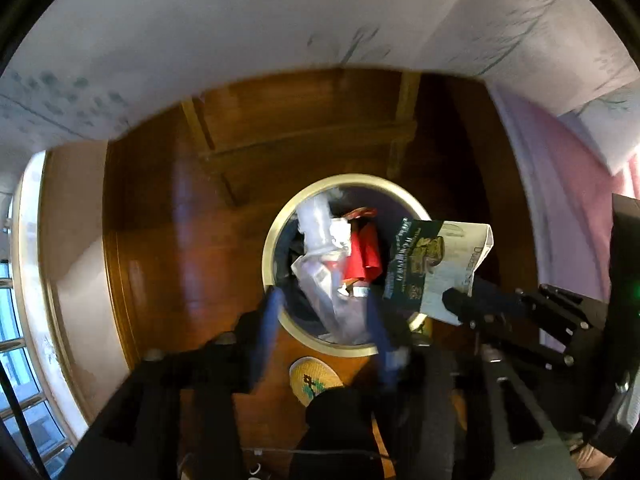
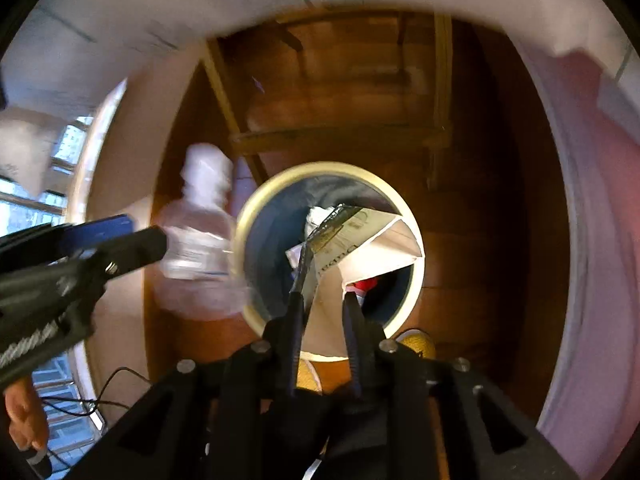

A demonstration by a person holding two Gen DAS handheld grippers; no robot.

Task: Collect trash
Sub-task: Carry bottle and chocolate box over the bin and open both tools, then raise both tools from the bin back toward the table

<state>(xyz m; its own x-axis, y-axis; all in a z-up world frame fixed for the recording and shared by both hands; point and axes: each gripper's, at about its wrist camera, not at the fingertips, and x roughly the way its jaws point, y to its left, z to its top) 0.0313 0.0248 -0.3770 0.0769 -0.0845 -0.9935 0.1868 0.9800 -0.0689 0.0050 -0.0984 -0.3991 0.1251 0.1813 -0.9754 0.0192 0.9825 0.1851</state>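
Observation:
A round bin with a pale rim (image 1: 269, 258) stands on the wooden floor, holding a red wrapper (image 1: 366, 254) and other trash. A clear plastic bottle (image 1: 324, 264) hangs over the bin between the fingers of my left gripper (image 1: 324, 304), whose jaws stand apart; in the right wrist view the bottle (image 2: 198, 248) is blurred at the left gripper's tips beside the bin's rim (image 2: 240, 236). My right gripper (image 2: 322, 294) is shut on a green-and-white tea box (image 2: 360, 240), held over the bin; the box also shows in the left wrist view (image 1: 434, 264).
A wooden chair frame (image 1: 304, 136) stands just behind the bin. A white patterned cloth (image 1: 200, 40) hangs above it, a pink one (image 1: 560, 184) at the right. A window (image 1: 16, 320) is at the far left. A yellow slipper (image 1: 316, 378) is close to the bin.

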